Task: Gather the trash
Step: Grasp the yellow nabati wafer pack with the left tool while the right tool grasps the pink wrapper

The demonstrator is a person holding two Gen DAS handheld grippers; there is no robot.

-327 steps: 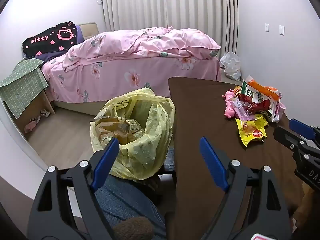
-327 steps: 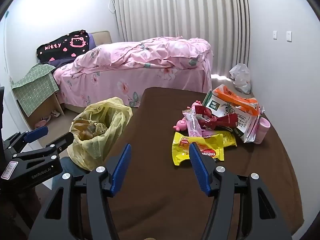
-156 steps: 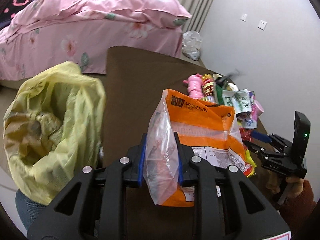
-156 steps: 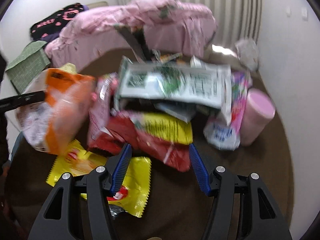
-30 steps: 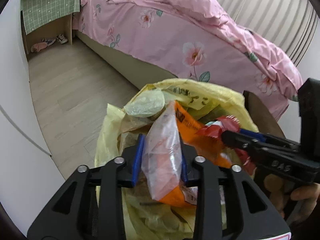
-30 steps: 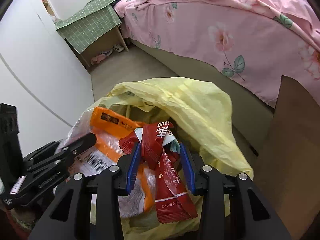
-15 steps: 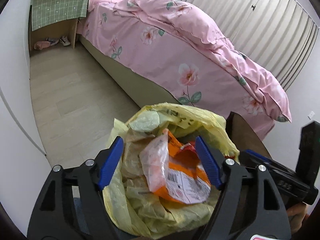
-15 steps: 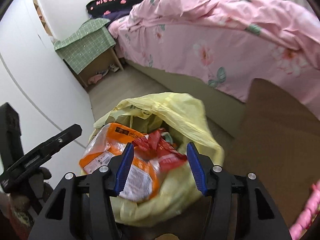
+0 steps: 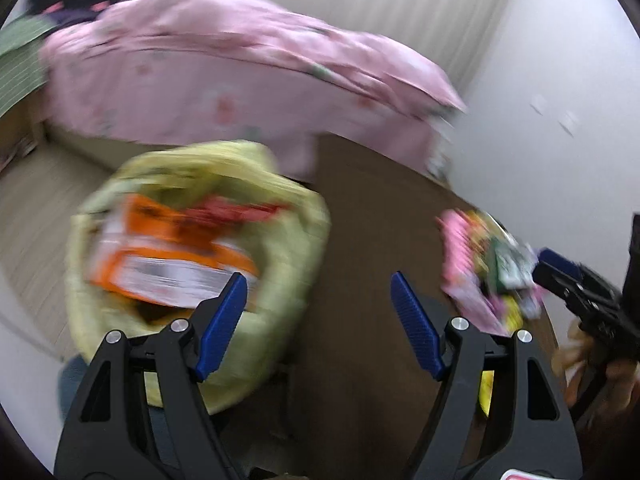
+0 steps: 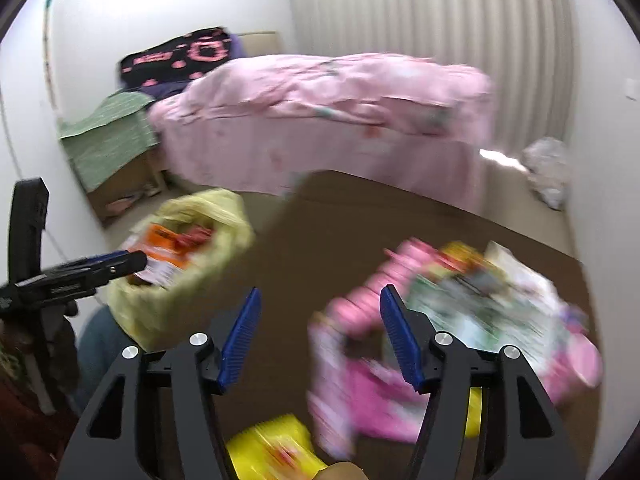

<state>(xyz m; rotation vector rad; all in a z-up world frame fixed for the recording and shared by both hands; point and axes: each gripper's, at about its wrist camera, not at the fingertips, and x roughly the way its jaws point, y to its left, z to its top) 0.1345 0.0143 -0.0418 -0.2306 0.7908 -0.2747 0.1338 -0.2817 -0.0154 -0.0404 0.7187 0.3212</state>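
Beside the brown table (image 10: 320,236), both grippers are standing empty over blurred frames.

Left gripper (image 9: 318,312) is showing its blue pads (image 9: 222,320) spread wide with nothing between them, hanging between the yellow trash bag (image 9: 288,240) and the table's bare top. Right gripper (image 10: 320,330) is spreading its jaws wider at this moment, also with nothing between them, and is pointing across the table beside the heap of pink and green wrappers (image 10: 460,312) that is lying on the far right of the tabletop. An orange packet (image 9: 168,256) and a red wrapper (image 9: 236,212) are sitting in the bag's open mouth, which is standing just off the table's left edge. A yellow snack packet (image 10: 276,452) is lying on the table below the right gripper. Behind, a pink bed (image 10: 328,112) is filling the background.
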